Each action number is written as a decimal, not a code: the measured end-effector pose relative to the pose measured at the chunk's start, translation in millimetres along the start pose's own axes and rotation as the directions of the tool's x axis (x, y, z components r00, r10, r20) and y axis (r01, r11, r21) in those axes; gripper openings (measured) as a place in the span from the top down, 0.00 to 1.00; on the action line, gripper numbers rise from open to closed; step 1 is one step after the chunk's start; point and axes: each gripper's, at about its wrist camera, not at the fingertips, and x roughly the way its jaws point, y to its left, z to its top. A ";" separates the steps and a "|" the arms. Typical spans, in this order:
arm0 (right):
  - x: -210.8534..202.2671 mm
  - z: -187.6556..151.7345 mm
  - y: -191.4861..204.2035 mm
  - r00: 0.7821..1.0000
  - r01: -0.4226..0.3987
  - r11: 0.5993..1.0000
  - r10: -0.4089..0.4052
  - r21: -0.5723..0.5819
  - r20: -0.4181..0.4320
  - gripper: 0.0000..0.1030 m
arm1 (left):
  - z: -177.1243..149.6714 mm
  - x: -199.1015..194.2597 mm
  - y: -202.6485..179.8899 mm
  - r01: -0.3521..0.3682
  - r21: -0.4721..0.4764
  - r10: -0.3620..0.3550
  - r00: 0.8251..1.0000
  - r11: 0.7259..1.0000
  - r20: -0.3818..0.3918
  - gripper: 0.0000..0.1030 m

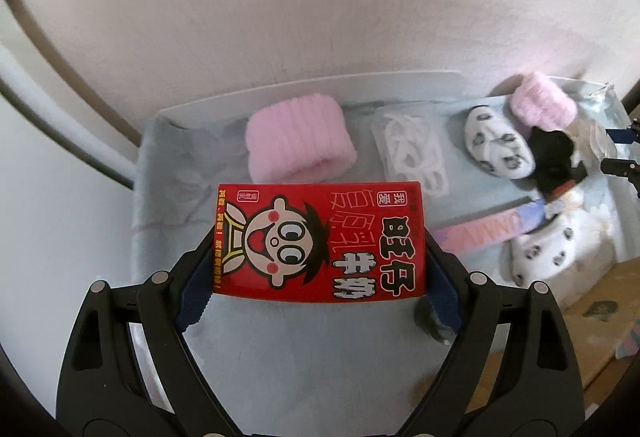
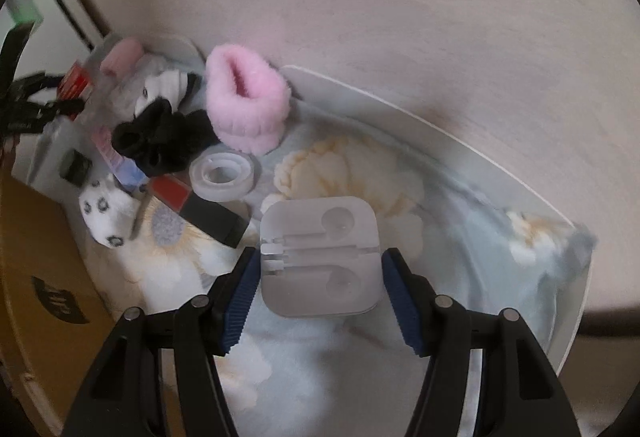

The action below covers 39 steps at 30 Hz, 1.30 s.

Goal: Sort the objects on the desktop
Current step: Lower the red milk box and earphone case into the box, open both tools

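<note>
My left gripper (image 1: pixel 319 261) is shut on a red milk carton (image 1: pixel 319 241) with a cartoon face, held sideways above a light blue cloth-lined tray (image 1: pixel 168 117). My right gripper (image 2: pixel 319 277) has its blue pads against both sides of a clear plastic earphone case (image 2: pixel 320 257) over a floral cloth. In the right wrist view a pink fuzzy wristband (image 2: pixel 246 103), a black scrunchie (image 2: pixel 164 139), a clear tape roll (image 2: pixel 224 175) and a red-and-black box (image 2: pixel 196 207) lie to the left of the case.
In the left wrist view a pink wristband (image 1: pixel 298 139) and a clear packet of white cable (image 1: pixel 412 153) lie beyond the carton. Spotted white socks (image 1: pixel 498 143), a second pink wristband (image 1: pixel 542 101) and a pink-lilac strap (image 1: pixel 492 231) lie to the right. A cardboard box (image 2: pixel 36 257) stands left.
</note>
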 end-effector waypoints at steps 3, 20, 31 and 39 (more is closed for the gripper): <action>-23.8 -2.8 1.4 1.000 -0.002 0.999 0.001 0.035 0.021 0.43 | -8.3 -24.4 -5.4 0.001 0.012 -0.001 1.000 1.000 0.022 0.15; -183.7 -18.1 121.4 0.976 -0.075 0.995 0.060 0.063 0.209 0.43 | -8.2 -208.2 -69.0 0.078 0.185 -0.119 0.967 0.980 0.225 0.15; -176.5 -69.6 174.7 0.985 -0.074 0.997 0.069 0.028 0.158 0.43 | -63.6 -201.5 -121.5 0.150 0.206 -0.177 0.977 0.967 0.115 0.15; -138.0 -100.6 187.8 0.995 -0.079 0.996 0.076 0.043 0.070 0.44 | -89.1 -154.2 -141.8 0.134 0.185 -0.140 0.990 0.974 0.015 0.15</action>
